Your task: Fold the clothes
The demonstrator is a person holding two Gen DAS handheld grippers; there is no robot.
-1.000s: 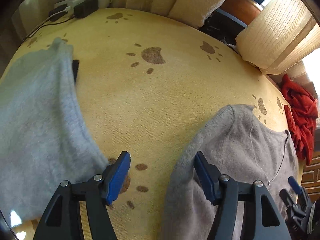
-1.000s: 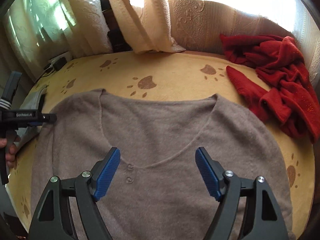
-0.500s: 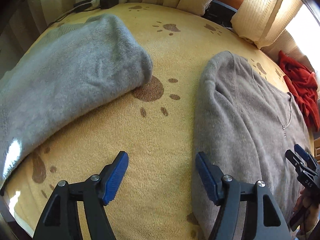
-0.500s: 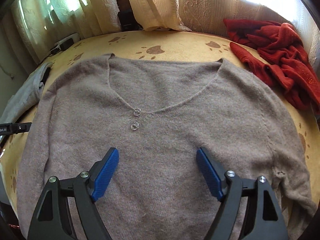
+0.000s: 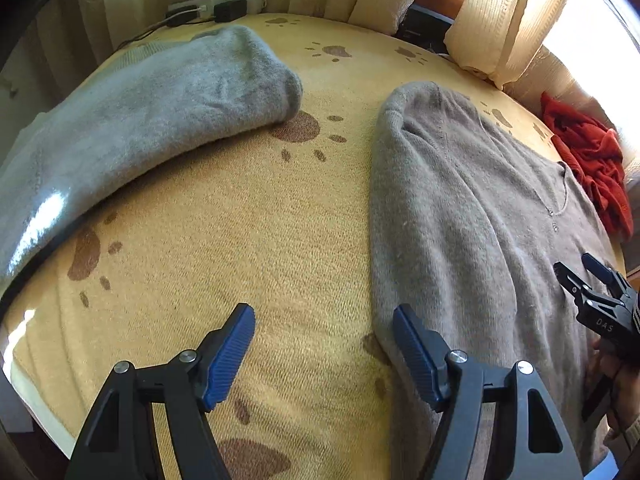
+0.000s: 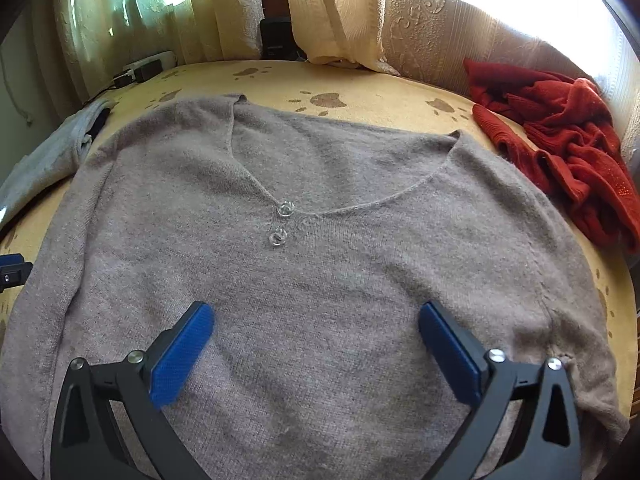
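right gripper point(image 6: 316, 344) opening, empty | over taupe sweater point(image 6: 320, 264) | left gripper point(image 5: 324, 344) open

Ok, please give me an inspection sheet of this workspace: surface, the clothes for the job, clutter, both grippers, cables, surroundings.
Surface: yellow blanket with brown paw prints.
Job's things: taupe sweater spread flat, front up, two clear buttons at the neckline; grey garment lying apart on its left; red garment crumpled at the far right.
Clutter: nothing seen.
Grippers: left gripper open, over bare blanket beside the sweater's edge, nothing between its jaws; right gripper above the sweater's chest, jaws opening, gripping nothing.
Cables: power strip with plugs and a cord at the far left corner.
Surroundings: cream curtains behind, bright window light.
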